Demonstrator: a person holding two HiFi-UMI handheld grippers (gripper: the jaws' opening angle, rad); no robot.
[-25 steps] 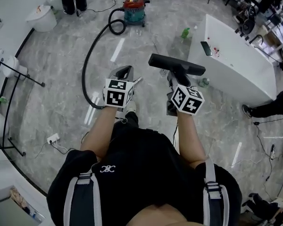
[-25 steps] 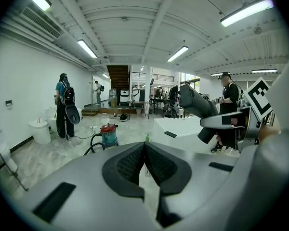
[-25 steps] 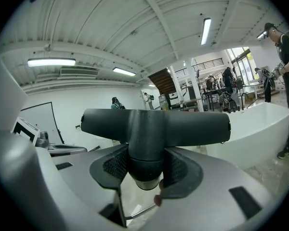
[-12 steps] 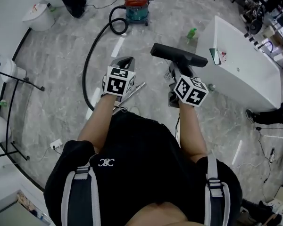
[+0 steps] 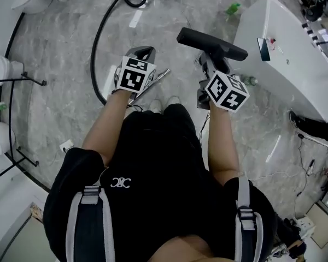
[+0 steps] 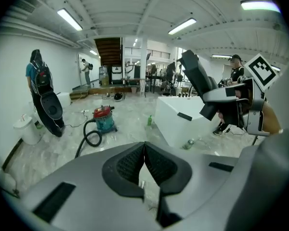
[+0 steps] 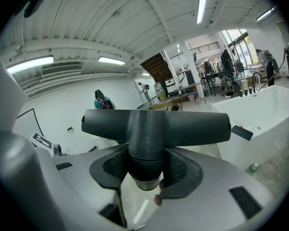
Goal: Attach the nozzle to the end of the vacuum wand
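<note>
Right gripper view: clamps nozzle (image 7: 154, 124) neck between right gripper (image 7: 145, 166) jaws, head crosswise above them. Head view: shows left gripper (image 5: 142, 52) jaws pressed together, empty, vacuum wand (image 5: 159, 77) just beside.

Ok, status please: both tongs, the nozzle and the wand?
Left tongs shut. Right tongs shut on black T-shaped plastic nozzle. Silver metal wand by left tongs, nozzle not yet on it.
</note>
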